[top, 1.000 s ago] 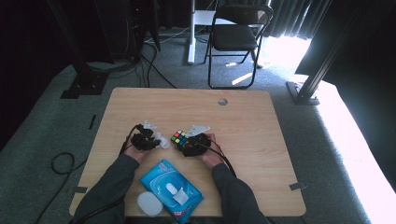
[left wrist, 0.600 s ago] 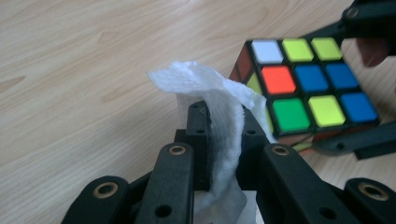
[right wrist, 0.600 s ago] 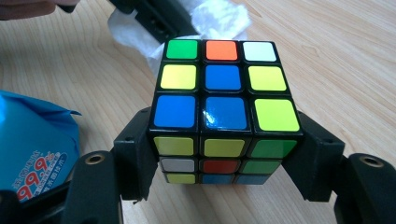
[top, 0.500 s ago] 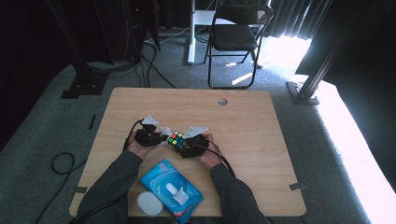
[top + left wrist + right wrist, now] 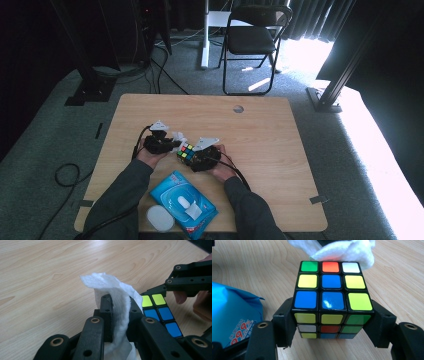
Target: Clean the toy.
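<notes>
A scrambled puzzle cube sits clamped between the black jaws of my right gripper, just above the wooden table. My left gripper is shut on a folded white wet wipe. The wipe's end rests against the cube's far top edge, by the orange and white squares. In the high view both grippers meet near the table's middle left, held by a person's hands.
A blue pack of wet wipes lies near the front edge, with a white round lid beside it. A cable hole is at the table's back. A folding chair stands beyond the table.
The left gripper has moved right and closed the gap, bringing the wipe up against the cube. The right gripper has kept the cube almost in place.
</notes>
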Demonstrator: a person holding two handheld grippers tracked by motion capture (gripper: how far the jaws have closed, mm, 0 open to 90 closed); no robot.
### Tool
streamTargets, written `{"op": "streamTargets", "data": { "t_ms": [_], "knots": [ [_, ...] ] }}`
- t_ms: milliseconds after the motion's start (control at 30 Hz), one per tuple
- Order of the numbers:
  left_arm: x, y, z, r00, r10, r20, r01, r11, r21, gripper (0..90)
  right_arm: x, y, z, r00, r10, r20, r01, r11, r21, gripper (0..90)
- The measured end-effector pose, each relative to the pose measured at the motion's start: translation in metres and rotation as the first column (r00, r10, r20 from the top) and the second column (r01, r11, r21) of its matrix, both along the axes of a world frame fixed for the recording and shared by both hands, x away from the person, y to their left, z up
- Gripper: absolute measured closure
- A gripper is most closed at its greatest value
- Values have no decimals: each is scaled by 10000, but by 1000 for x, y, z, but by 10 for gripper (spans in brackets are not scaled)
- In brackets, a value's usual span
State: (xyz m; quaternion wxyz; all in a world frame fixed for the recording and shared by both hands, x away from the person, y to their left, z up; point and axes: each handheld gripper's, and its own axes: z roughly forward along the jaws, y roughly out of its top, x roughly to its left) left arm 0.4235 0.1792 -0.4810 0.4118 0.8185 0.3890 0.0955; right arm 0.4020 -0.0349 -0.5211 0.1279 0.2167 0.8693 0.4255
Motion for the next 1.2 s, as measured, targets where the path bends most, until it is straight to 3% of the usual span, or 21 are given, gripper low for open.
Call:
{"op": "streamTargets", "data": {
  "t_ms": [700,1000,1200],
  "knots": [
    [4,-6,-17,9990,-164,-421,181,9991,396,805,-1,-9,8,9998,-45,204,40,9996,264,343],
    [3,-4,-6,9998,-132,-153,129,9997,-202,805,-2,-9,7,9998,94,177,-99,9996,283,343],
    [5,-2,-7,9998,-38,-199,31,9994,-354,805,-5,-6,7,9993,327,179,-332,9989,323,343]
  ]
}}
